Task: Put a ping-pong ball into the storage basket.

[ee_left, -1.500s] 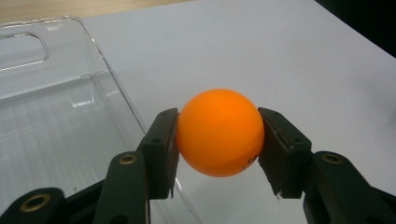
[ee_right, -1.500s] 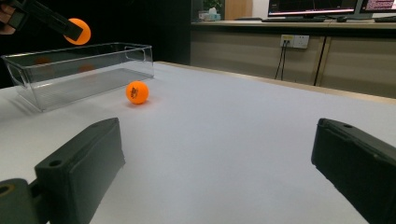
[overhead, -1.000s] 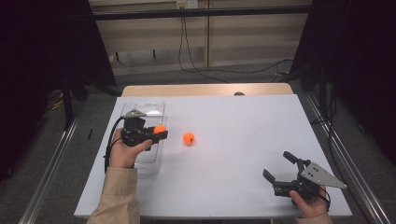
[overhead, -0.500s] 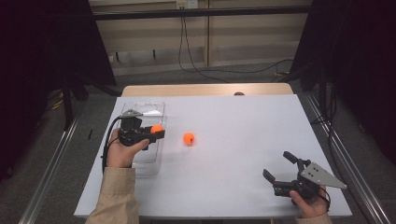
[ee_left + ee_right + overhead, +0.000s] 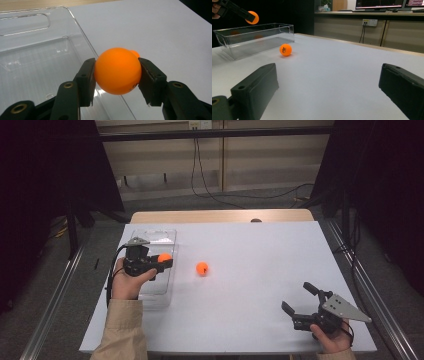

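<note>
The white bench is carrying a clear plastic bin near its left edge, and every place here is given from that bin. The left gripper is hovering above the bin's right wall, its jaws clamping one orange ball from both sides over the rim. The right gripper is resting well apart from the bin, at the bench's opposite near corner, its jaws spreading wide with nothing between them. A second orange ball is lying on the bench just to the right of the bin.
</note>
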